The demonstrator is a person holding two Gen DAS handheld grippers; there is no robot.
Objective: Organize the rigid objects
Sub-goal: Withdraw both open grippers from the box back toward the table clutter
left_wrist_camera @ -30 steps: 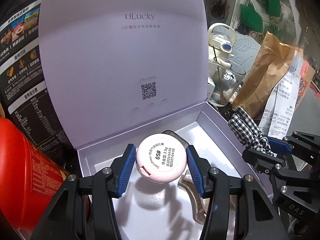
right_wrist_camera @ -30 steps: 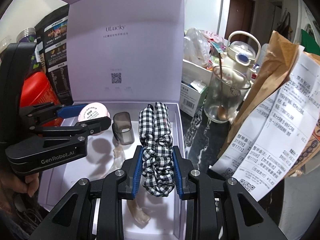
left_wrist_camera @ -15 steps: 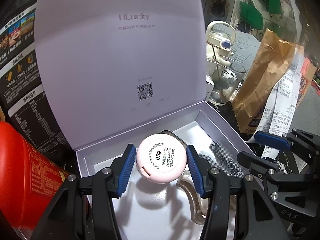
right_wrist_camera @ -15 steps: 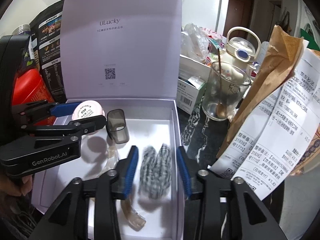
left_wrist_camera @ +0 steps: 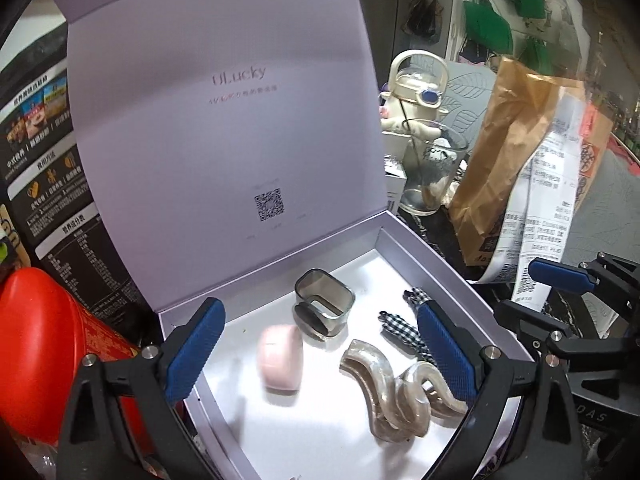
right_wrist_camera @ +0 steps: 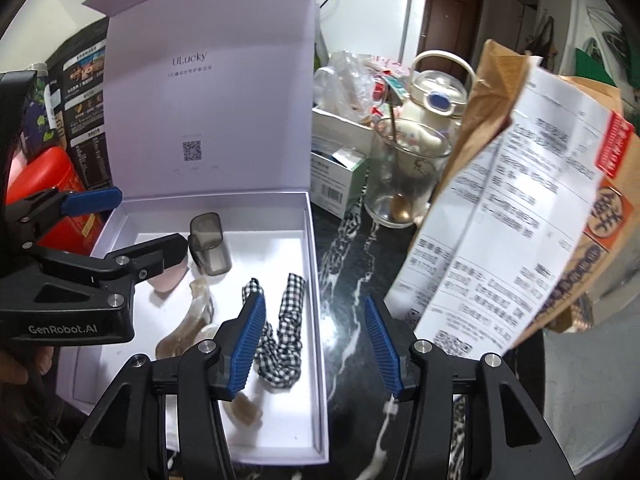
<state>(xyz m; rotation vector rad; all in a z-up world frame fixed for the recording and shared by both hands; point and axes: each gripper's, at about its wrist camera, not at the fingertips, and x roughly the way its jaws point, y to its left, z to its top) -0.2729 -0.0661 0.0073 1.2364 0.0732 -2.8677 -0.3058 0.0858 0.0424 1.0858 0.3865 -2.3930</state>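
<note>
Box [left_wrist_camera: 436, 256]: lid up – pink compact [left_wrist_camera: 280, 356], grey cap [left_wrist_camera: 325, 305], clear hair claw [left_wrist_camera: 394, 394] and checked scrunchie [right_wrist_camera: 280, 344] lie inside.
Left gripper [left_wrist_camera: 316, 354]: fingers opening wide, nothing between.
Right gripper [right_wrist_camera: 316, 346]: fingers opening, empty.
Left to do: apparently closing the lid – the bench shows no other small pieces.

Black left gripper [left_wrist_camera: 320, 350] and right gripper [right_wrist_camera: 316, 348], blue ribbed pads, silver screws, white "GenRobot.AI" lettering

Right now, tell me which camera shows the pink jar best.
The left wrist view. There the pink jar lies in plain sight on the floor of the box, between the opening jaws of the left gripper, which do not touch it. In the right wrist view that gripper's finger hides most of it; only a pink edge shows.
</note>
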